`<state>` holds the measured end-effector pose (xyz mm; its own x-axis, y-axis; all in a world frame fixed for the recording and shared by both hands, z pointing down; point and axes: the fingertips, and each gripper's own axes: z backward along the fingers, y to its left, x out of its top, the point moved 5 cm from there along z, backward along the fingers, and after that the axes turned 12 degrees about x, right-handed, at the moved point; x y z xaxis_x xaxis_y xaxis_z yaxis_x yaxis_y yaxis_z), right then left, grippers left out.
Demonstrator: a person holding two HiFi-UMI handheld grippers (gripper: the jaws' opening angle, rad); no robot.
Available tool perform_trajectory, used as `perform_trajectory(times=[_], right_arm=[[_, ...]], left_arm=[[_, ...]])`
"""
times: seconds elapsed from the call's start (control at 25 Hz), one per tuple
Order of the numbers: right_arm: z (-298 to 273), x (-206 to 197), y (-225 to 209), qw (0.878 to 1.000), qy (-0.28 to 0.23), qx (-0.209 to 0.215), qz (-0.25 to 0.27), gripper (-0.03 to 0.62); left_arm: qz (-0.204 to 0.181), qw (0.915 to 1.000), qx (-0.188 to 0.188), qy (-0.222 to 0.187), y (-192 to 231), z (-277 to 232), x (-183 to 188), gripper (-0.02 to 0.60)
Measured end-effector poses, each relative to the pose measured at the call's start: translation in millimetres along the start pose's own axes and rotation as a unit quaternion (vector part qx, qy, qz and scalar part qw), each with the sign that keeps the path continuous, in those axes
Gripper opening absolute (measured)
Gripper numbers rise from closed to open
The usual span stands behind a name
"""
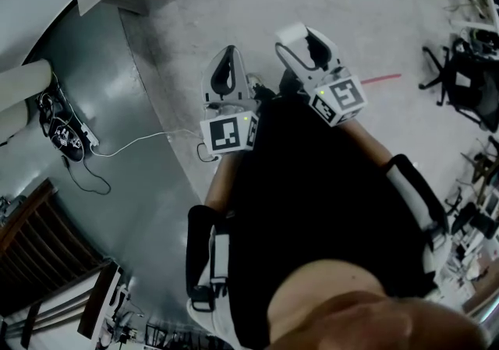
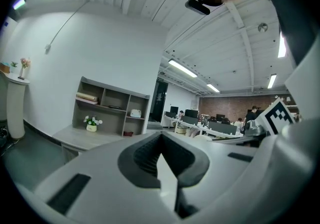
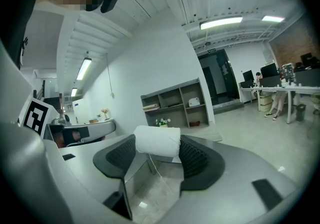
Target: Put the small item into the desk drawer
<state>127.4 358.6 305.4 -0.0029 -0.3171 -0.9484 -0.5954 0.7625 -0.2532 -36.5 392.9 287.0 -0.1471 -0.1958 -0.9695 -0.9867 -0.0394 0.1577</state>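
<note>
Left gripper (image 2: pixel 161 140): jaws together, pads meeting, nothing between them. In the head view it (image 1: pixel 227 68) is held close in front of the person's torso, pointing away.

Right gripper (image 3: pixel 158 159): jaws clamped on a small white roll (image 3: pixel 157 140), which lies crosswise between the ribbed pads with a thin thread hanging from it. In the head view this gripper (image 1: pixel 306 40) sits just beside the left one, level with it and also clear of any surface.

Below both grippers is a pale polished floor (image 1: pixel 351 13), with a white cable (image 1: pixel 132 146) trailing across it.

Well beyond stands a grey cubby shelf unit (image 2: pixel 111 106) on a tabletop (image 2: pixel 80 138). A small flower pot (image 2: pixel 91 124) stands on that tabletop. The roll is well apart from this desk.
</note>
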Motion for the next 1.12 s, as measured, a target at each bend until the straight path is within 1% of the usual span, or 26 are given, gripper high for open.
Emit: perform_trajectory(times=[0.12, 0.28, 0.6, 0.88, 1.12], right_arm=[[-5.5, -1.5, 8.0, 1.000, 0.000, -0.004, 0.004, 0.270], [-8.9, -0.3, 14.0, 1.000, -0.001, -0.008, 0.004, 0.270], [-28.1, 3.2, 7.9, 1.000, -0.005, -0.001, 0.008, 0.270], [-47.2, 5.1, -14.5, 1.000, -0.003, -0.008, -0.001, 0.270], [-66.2, 11.2, -41.4, 1.000, 0.002, -0.007, 0.000, 0.270]], left_arm=[[-0.001, 1.0000, -0.008, 0.000, 7.4, 3.3, -2.8, -0.009], [0.028, 0.9995, -0.006, -0.011, 11.1, 7.4, 2.8, -0.009], [0.029, 0.9994, 0.003, -0.017, 23.2, -3.7, 6.0, -0.009], [0.028, 0.9995, 0.000, -0.011, 27.5, -30.5, 7.8, -0.009], [0.026, 0.9996, 0.002, -0.008, 29.0, -64.6, 12.8, -0.009]])
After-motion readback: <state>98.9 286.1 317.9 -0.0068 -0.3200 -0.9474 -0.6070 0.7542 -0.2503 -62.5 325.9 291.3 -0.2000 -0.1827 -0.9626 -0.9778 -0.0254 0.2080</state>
